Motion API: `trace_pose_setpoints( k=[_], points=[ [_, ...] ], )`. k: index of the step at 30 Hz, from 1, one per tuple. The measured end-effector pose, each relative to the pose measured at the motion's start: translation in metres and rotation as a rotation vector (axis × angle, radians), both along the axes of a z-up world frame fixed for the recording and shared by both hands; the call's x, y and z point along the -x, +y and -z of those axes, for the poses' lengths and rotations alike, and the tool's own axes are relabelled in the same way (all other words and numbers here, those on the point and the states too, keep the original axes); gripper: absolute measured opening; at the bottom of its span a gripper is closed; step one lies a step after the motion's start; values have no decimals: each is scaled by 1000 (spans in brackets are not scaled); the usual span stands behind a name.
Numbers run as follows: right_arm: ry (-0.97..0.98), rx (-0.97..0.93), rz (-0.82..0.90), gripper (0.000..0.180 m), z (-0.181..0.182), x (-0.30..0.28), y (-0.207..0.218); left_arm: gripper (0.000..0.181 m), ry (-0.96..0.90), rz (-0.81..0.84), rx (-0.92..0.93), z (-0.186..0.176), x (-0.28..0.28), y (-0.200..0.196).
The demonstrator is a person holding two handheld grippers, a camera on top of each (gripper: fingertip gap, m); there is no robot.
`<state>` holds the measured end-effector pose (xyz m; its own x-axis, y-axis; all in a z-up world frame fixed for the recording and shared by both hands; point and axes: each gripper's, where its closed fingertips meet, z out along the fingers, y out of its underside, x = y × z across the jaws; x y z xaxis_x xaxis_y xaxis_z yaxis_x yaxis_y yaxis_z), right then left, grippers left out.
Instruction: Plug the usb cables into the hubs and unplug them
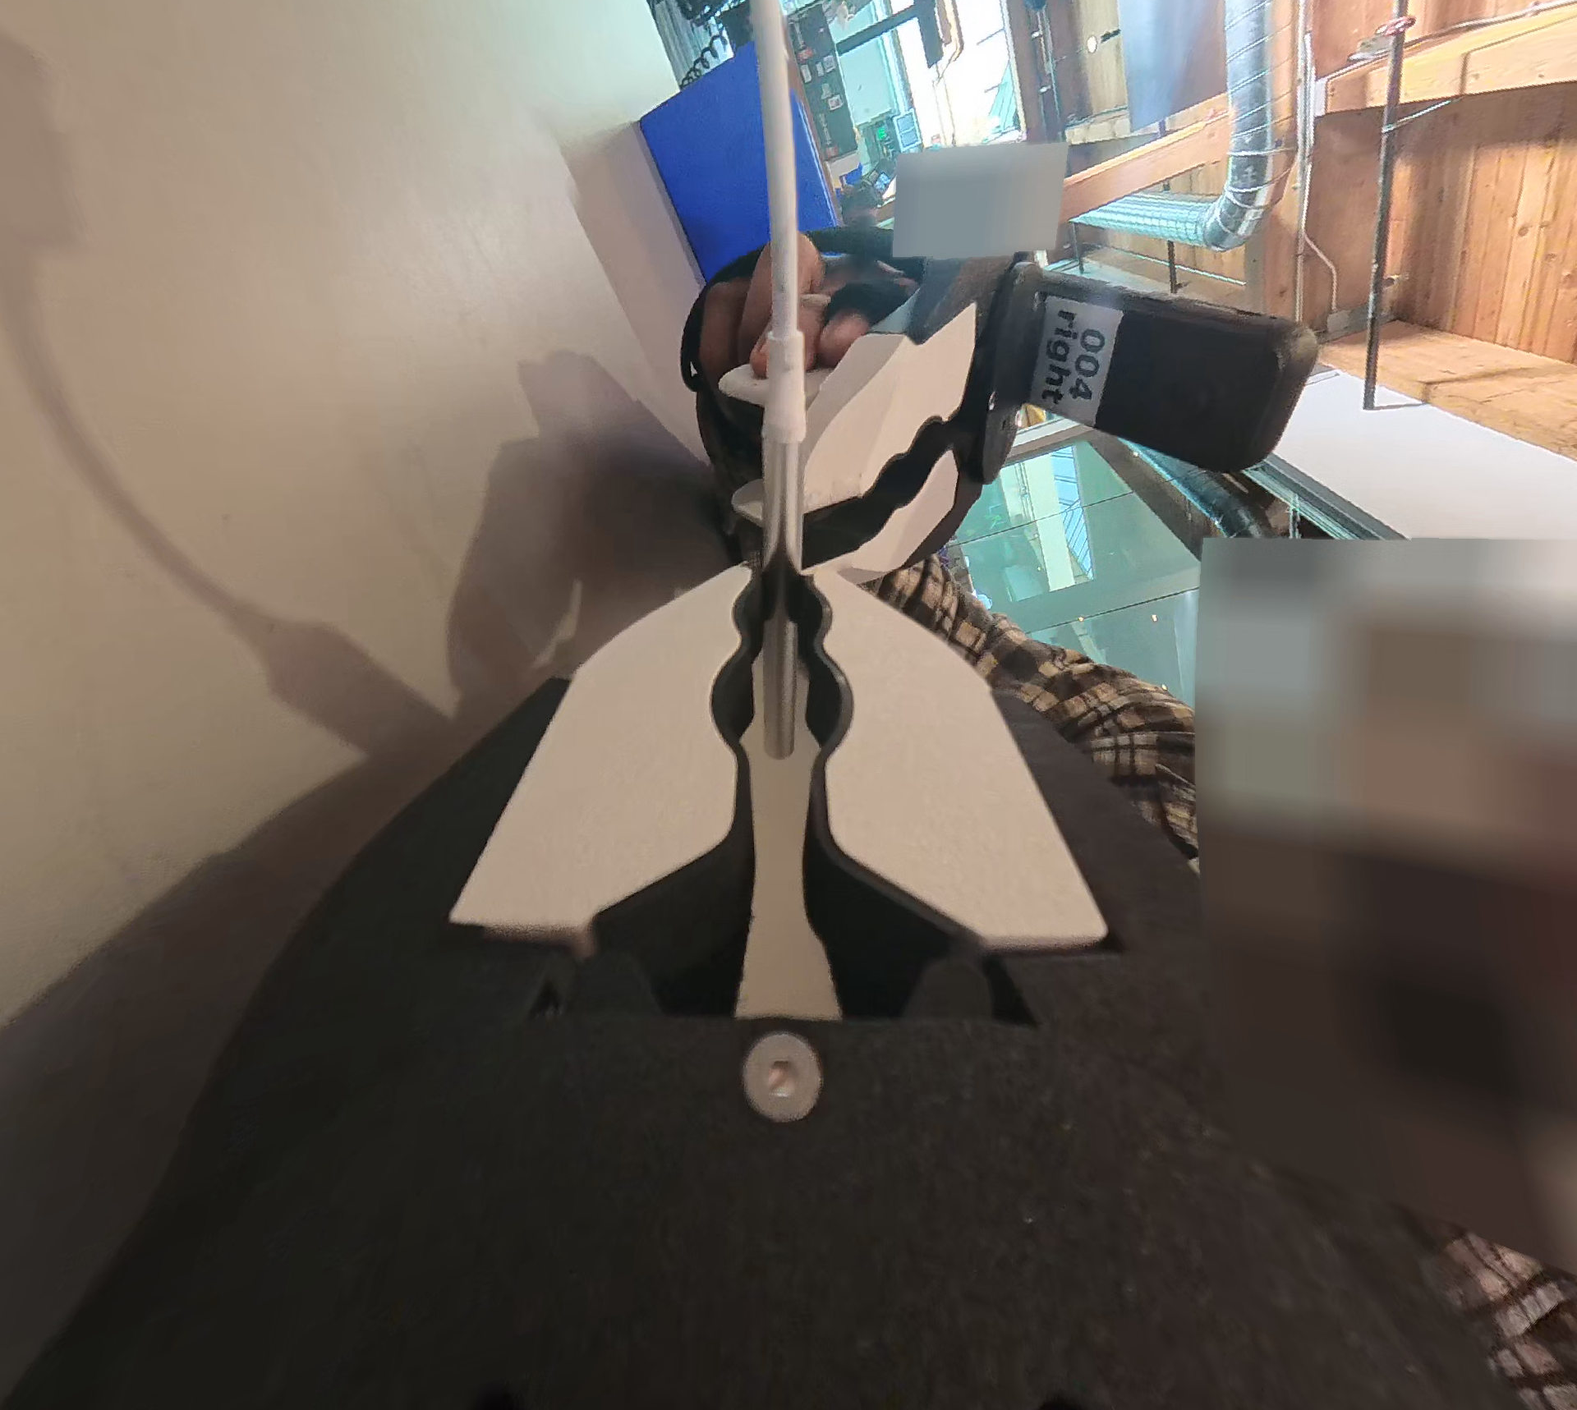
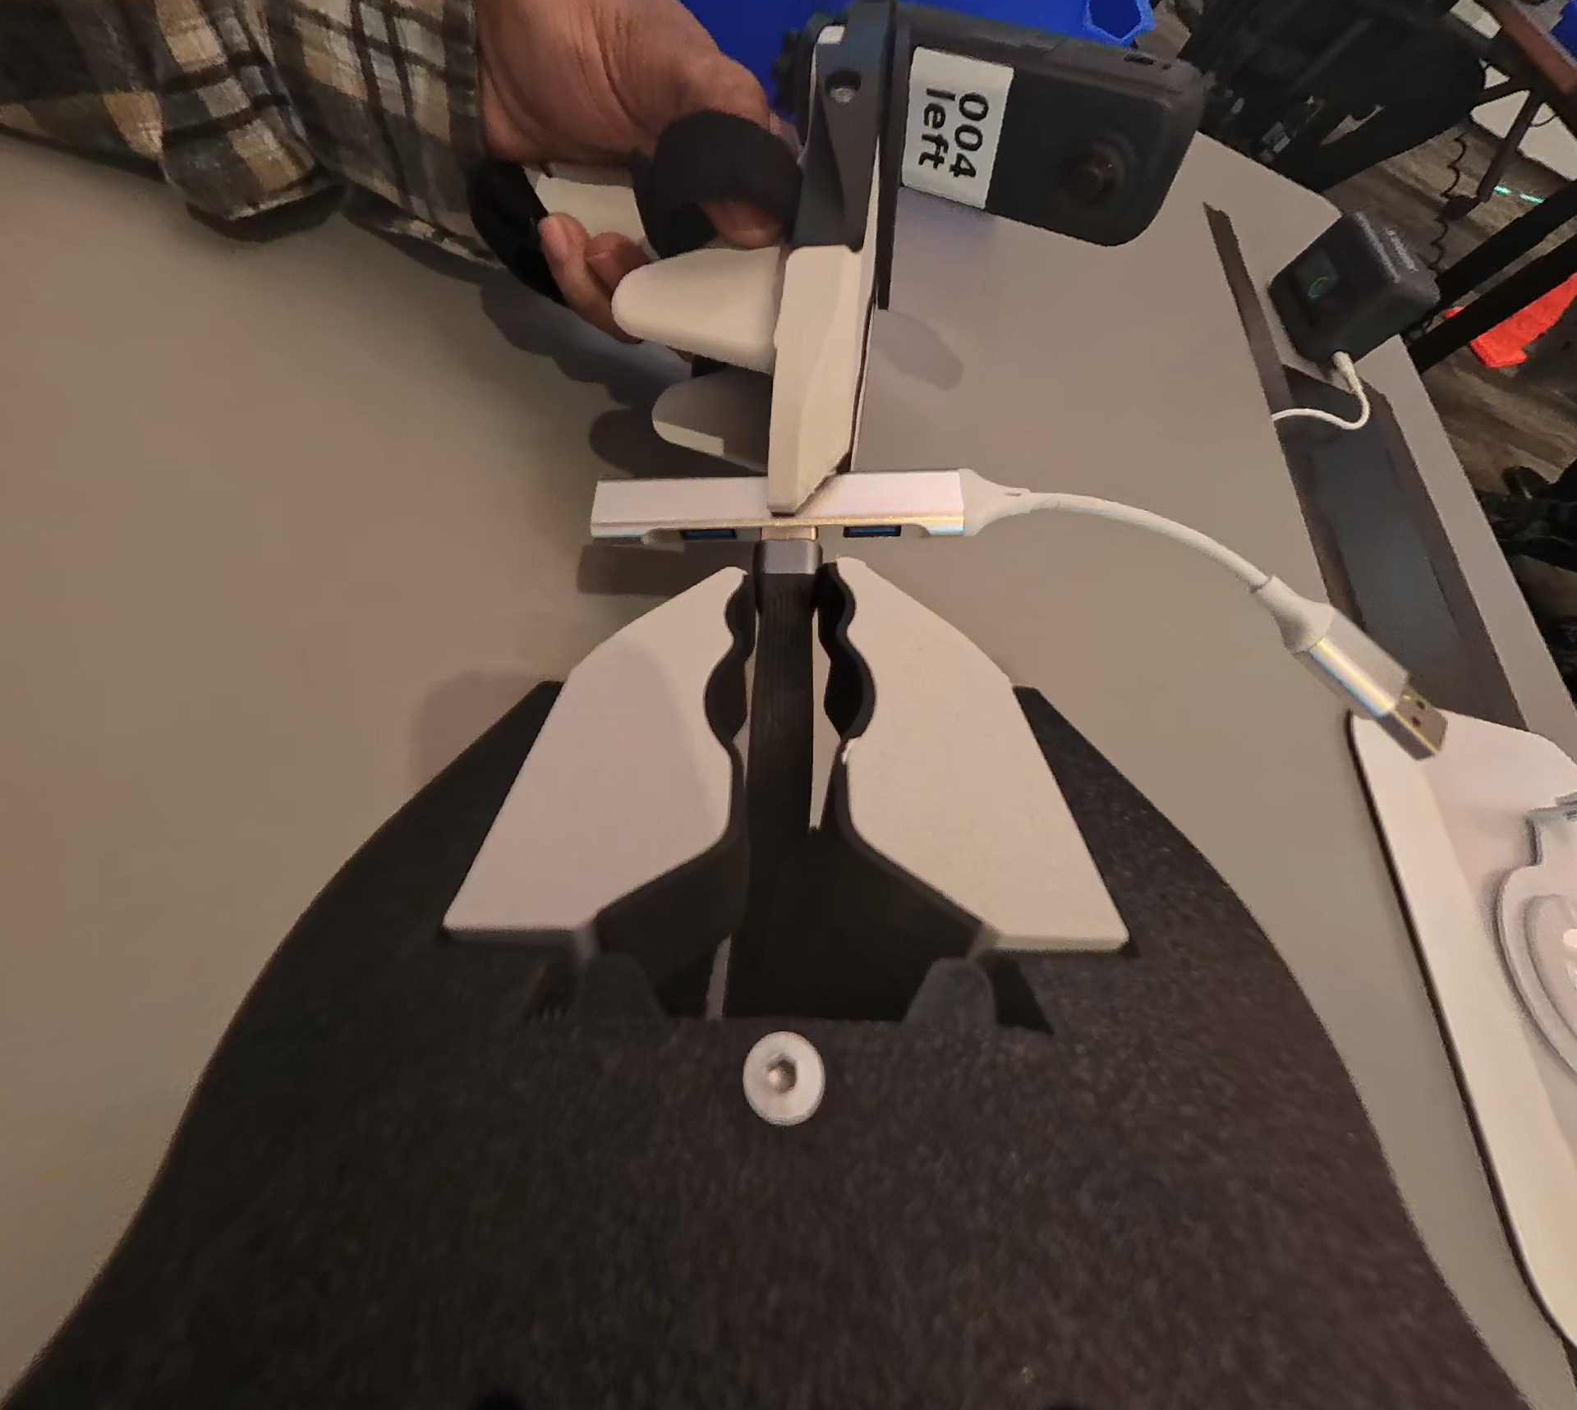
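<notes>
Now left gripper (image 2: pixel 806 503) clamped my light, rigid hub (image 2: pixel 896 499) mid-body; right gripper (image 2: pixel 787 584) pinched stiff cable plug (image 2: pixel 787 557) near.

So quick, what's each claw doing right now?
Left gripper: shut on the hub.
Right gripper: shut on the black cable, its plug at the hub.

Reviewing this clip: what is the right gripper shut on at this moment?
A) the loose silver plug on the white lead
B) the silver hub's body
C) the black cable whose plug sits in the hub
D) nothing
C: the right gripper pinches the black cable, its grey plug seated in the silver hub that the left gripper clamps.
</notes>
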<state>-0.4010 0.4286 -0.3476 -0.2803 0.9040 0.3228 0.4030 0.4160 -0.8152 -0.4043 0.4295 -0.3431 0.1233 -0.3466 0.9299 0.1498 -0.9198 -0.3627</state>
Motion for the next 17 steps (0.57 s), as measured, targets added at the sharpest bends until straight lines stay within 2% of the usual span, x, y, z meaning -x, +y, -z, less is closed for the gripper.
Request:
trace_pose_setpoints(
  k=[11,15,17],
  points=[
    [-43,-37,-12,14,10,2,-1,6,39,34,8,9,1,-1],
    [17,-71,-22,15,-4,2,1,6,-105,41,22,-7,6,-1],
    [35,-73,-12,23,-15,-1,4,6,-205,48,26,-19,9,-1]
  ],
)
